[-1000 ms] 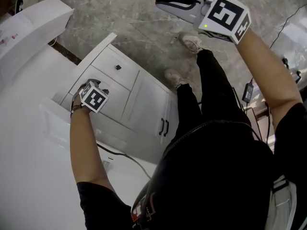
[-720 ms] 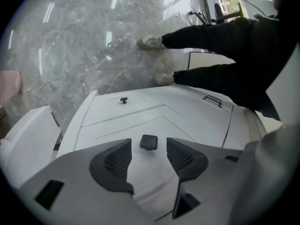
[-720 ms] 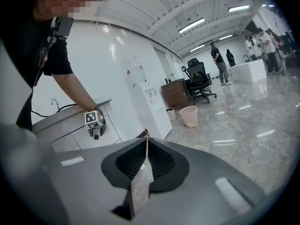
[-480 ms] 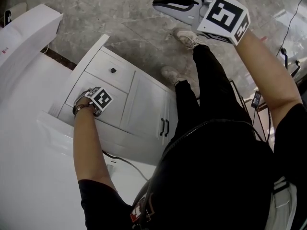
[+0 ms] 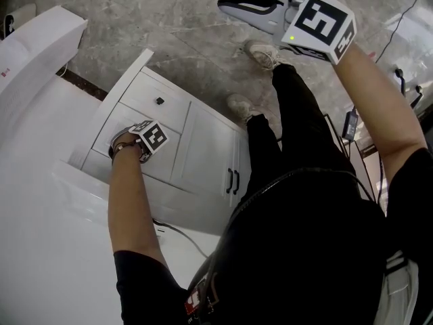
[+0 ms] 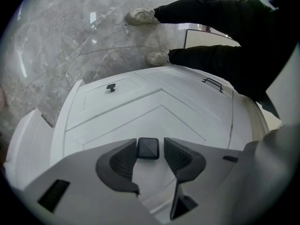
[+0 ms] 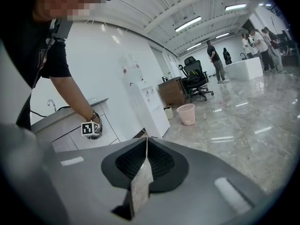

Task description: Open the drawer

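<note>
Overhead, knob [image 6: 148,148] hidden under left gripper [image 6: 150,144]

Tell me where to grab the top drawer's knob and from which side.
Grip the small dark square knob by its two flat sides, coming straight at the drawer front: it stands proud of the flat panel, the only hold there. The left gripper is lined up so, knob between its jaws, which have just been closing but do not look clamped yet.

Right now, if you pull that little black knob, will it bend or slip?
Probably not bend: the knob looks small, hard and square-edged, so it should grip well. The drawer looks like stiff painted wood, likely to slide straight rather than flex.
</note>
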`<state>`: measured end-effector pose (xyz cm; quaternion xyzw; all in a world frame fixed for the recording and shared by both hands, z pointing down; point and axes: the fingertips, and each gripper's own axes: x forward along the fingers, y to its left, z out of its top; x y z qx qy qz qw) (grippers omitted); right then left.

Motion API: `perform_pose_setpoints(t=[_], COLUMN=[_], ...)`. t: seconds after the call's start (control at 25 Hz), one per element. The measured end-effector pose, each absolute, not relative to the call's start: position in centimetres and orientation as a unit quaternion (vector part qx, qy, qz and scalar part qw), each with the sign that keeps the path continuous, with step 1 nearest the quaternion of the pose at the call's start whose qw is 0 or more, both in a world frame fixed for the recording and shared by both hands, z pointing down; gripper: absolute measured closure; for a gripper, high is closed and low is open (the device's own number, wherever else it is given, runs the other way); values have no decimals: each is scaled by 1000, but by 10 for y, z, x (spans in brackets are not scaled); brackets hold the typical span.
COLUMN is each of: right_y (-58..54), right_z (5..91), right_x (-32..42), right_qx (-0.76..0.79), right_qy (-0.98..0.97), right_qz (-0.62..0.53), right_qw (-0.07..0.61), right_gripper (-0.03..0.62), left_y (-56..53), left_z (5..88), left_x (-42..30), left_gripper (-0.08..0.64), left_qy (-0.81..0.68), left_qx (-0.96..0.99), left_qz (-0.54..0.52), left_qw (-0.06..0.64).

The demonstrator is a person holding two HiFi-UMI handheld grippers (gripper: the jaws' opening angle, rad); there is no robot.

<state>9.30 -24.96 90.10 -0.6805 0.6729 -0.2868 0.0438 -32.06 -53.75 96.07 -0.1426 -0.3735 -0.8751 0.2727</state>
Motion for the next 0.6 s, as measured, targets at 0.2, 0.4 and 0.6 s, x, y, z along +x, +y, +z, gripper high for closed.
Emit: perform_pose_setpoints(t=[0.2,0.4,0.6], right_y=[-250,-248,-247], right_z=[907,907,908], right_x=[92,97,97], right_qx=[-680,-687,-687], right_qy=[671,663,663], right_qz=[-292,-293,-293], right_qw=[43,47,49], right_gripper=[594,594,594], left_y=[-539,-538,-539], left_z=[962,962,958], left_x=[-318,-317,-321], left_gripper=[420,422,422], left_qy=[-376,-366,-360], left_qx=[-155,-160,-134], left_qz=[-876,-883,-892], left_qw=[260,245,239])
